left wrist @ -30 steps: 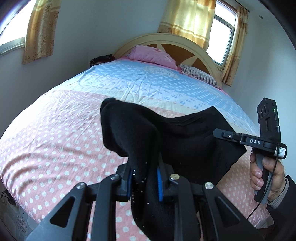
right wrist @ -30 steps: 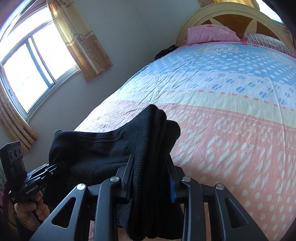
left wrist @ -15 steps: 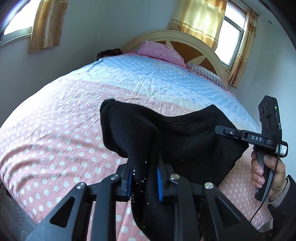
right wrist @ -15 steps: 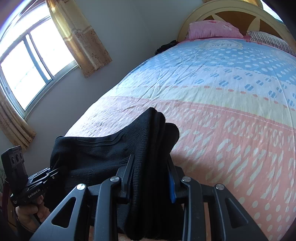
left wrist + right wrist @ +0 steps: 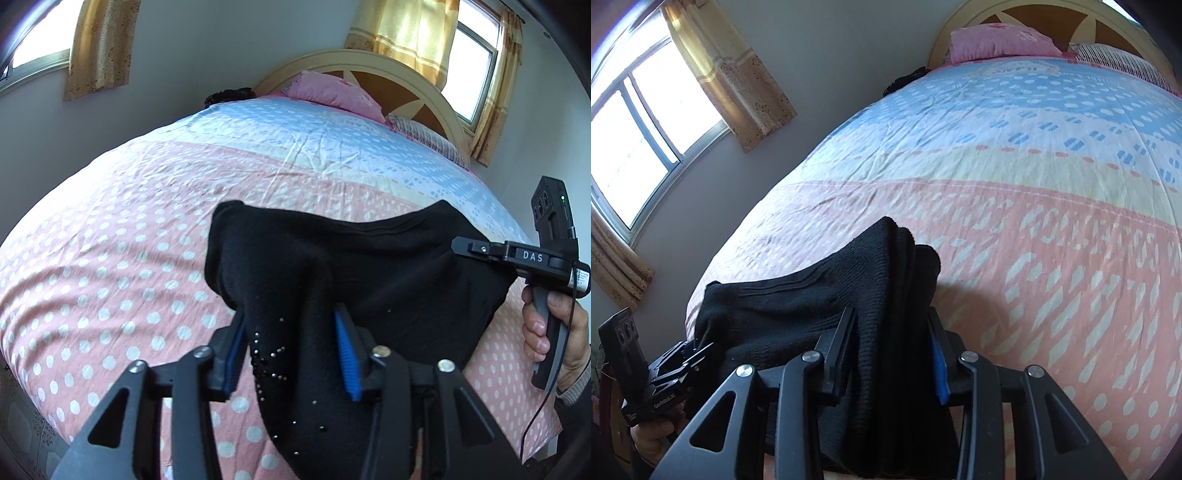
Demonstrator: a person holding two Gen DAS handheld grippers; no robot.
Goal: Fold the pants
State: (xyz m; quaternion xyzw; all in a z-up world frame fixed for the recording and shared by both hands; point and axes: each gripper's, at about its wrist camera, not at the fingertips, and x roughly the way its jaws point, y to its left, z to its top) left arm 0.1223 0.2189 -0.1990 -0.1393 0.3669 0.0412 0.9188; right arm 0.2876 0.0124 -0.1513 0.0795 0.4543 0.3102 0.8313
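I hold the black pants (image 5: 369, 266) up in the air, over the pink end of the bed (image 5: 110, 258). My left tongs (image 5: 291, 354) are shut tight on one bunched end. My right tongs (image 5: 892, 354) are shut tight on the other end. The cloth hangs between them, not on the bed yet. I think the next step is to lay the pants down flat. To do it well, I should keep both ends level, pull the cloth smooth, and lower it slowly so it does not crumple.
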